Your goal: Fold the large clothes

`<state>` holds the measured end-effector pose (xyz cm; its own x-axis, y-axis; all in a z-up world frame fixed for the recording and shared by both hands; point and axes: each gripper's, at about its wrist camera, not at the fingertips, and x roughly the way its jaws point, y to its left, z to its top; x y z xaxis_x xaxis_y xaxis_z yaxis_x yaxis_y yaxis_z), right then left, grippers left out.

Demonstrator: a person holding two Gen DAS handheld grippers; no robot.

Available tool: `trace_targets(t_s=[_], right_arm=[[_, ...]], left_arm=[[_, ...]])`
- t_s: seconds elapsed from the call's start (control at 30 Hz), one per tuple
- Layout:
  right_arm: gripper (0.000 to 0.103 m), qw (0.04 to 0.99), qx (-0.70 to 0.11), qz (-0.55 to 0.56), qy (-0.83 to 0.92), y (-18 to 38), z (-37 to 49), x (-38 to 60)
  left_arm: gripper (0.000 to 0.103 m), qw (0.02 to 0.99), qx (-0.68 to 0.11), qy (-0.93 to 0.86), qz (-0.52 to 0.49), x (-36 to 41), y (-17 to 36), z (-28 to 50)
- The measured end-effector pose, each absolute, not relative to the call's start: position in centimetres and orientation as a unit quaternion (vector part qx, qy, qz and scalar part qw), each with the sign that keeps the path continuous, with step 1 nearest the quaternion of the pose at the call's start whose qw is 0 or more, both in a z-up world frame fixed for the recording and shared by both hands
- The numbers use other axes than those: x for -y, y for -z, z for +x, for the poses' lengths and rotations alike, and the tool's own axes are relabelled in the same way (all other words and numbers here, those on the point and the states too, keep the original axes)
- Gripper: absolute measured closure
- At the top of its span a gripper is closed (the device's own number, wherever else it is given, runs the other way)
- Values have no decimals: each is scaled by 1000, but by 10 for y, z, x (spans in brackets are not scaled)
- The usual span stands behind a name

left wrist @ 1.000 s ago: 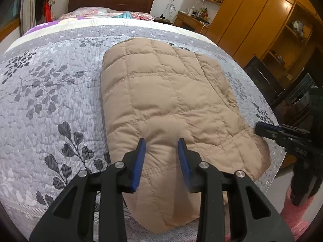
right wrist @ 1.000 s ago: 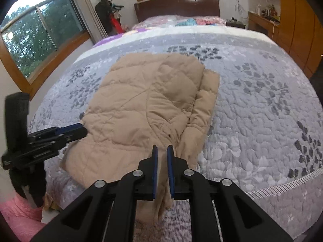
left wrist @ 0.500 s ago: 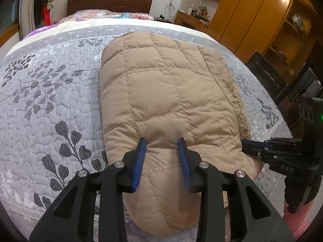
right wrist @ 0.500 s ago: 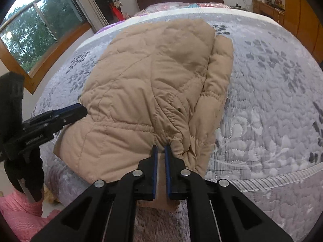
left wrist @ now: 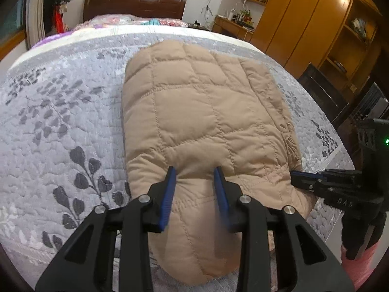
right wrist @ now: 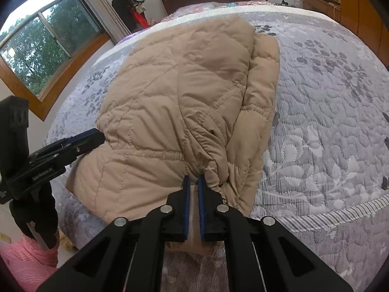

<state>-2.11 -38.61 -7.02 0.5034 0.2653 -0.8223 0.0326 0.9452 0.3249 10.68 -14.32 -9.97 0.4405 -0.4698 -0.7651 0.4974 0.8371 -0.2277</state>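
A tan quilted jacket [left wrist: 199, 112] lies folded lengthwise on the grey leaf-print quilt [left wrist: 60, 121], its near end hanging over the bed's edge. My left gripper [left wrist: 194, 170] pinches a thick puff of the jacket's near end between its blue pads. In the right wrist view the jacket [right wrist: 184, 92] bunches at my right gripper [right wrist: 193, 178], whose pads are shut on a gathered fold at the near right corner. Each gripper shows in the other's view: the right gripper [left wrist: 295, 175] at the jacket's right edge, the left gripper [right wrist: 97, 133] at its left edge.
The quilt [right wrist: 328, 121] spreads wide to both sides of the jacket. A dark headboard [left wrist: 136, 7] and pillows lie at the far end. Wooden wardrobes [left wrist: 304, 24] and a dark chair [left wrist: 323, 92] stand right of the bed, a window [right wrist: 36, 48] left.
My right gripper came down onto the jacket's near right corner and its pads closed on the fabric. The left gripper kept its hold and barely moved.
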Motion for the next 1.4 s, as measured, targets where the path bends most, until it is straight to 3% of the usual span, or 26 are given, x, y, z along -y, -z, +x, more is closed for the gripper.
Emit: trace_targets(t_s=[0.17,0.37,0.6,0.83,0.93,1.13,1.4], right_arm=[[87,869,-462,158,-80,43,-33,392],[51,886,-424,173,-78,20,-35,410],[31,884,-420,190,-73,27,-25,426],[25,868,-426,237,-96,41,-15,443],[16,851,-430,268,-139,51,-10,450],[15,808,-461,328,-165,87,5,461],[11,779,-470,370,-189,117,16,463]], left_arm=[[72,864,-422,273,32,134,83,100],[50,881,-384,274,46,126,64,94],[37,879,-381,280,53,125,60,99],[32,850,-430,304,-14,103,78,131],[28,817,-461,342,-56,94,93,146],[26,743,-531,379,-148,85,136,176],[16,699,-544,422,-194,97,158,181]])
